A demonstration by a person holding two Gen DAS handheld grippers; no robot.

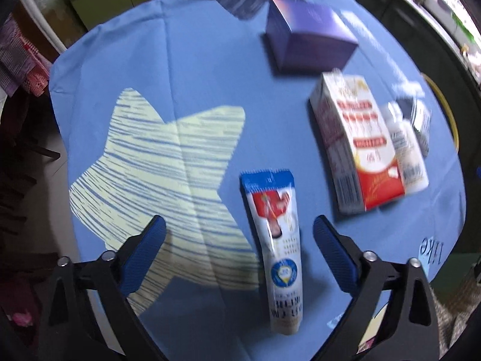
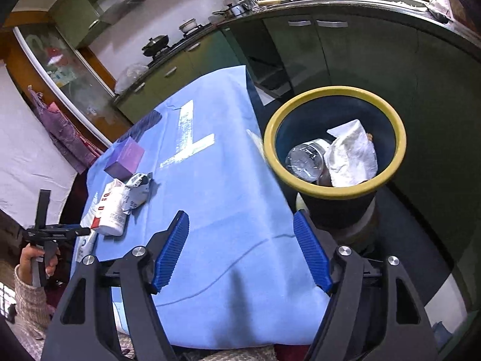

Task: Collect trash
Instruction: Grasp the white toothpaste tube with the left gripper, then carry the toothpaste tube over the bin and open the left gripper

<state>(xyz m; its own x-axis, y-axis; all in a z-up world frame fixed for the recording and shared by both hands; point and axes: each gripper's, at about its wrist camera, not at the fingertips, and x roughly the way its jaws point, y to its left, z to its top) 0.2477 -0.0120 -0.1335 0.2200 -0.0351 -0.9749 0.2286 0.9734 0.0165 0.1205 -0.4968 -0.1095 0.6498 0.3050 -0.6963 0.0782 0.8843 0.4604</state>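
Observation:
A long white, red and blue sachet [image 1: 278, 240] lies flat on the blue tablecloth [image 1: 192, 60]. My left gripper [image 1: 239, 236] points down over it, open, with the sachet between the fingers nearer the right pad and neither pad touching it. My right gripper [image 2: 240, 242] hangs open and empty over the cloth's near edge. A dark bin with a yellow rim [image 2: 333, 91] stands just right of the table. It holds a clear plastic bottle [image 2: 303, 162] and crumpled white paper [image 2: 353, 156].
A purple box [image 1: 309, 36] sits at the far side. A red and white carton [image 1: 357, 141] lies beside a white bottle [image 1: 407, 153] and a crumpled wrapper [image 2: 136, 189]. Green kitchen cabinets [image 2: 345, 57] stand behind the bin. A person's hand [image 2: 36, 260] shows at the left.

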